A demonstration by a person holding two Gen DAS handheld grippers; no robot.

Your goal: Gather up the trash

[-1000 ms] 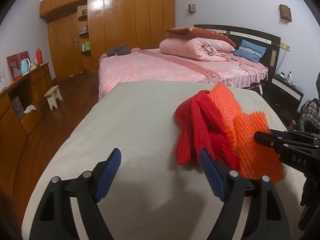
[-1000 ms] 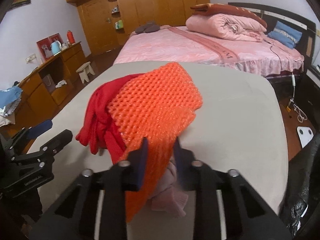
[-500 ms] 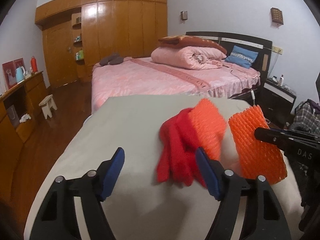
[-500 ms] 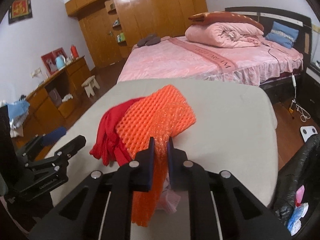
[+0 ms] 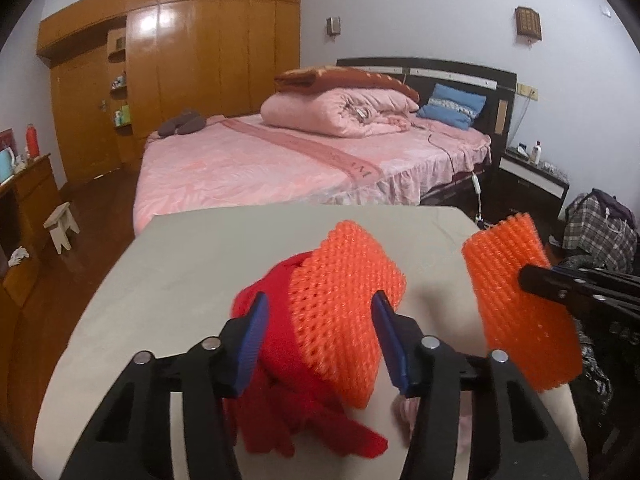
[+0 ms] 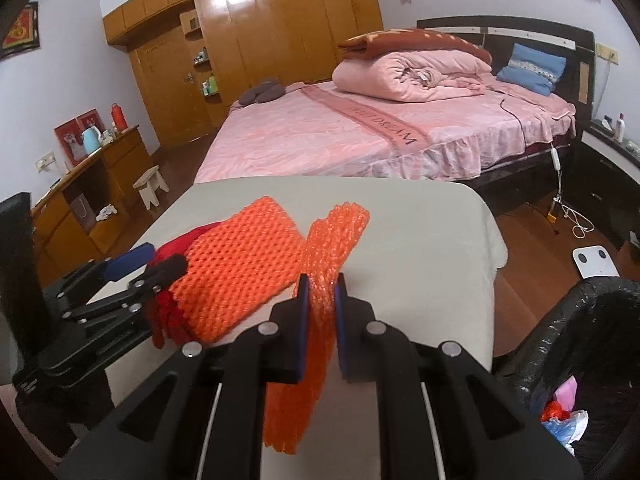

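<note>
Orange foam netting, a strip of it, is pinched flat between the right gripper fingers and hangs clear of the table, presumably lifted for the black-lined trash bin close at the right (scraps already lie inside). Just beyond, the left gripper stands spread, one finger either side of a second orange net resting on crumpled red netting; farther back stands the pink bed.
</note>
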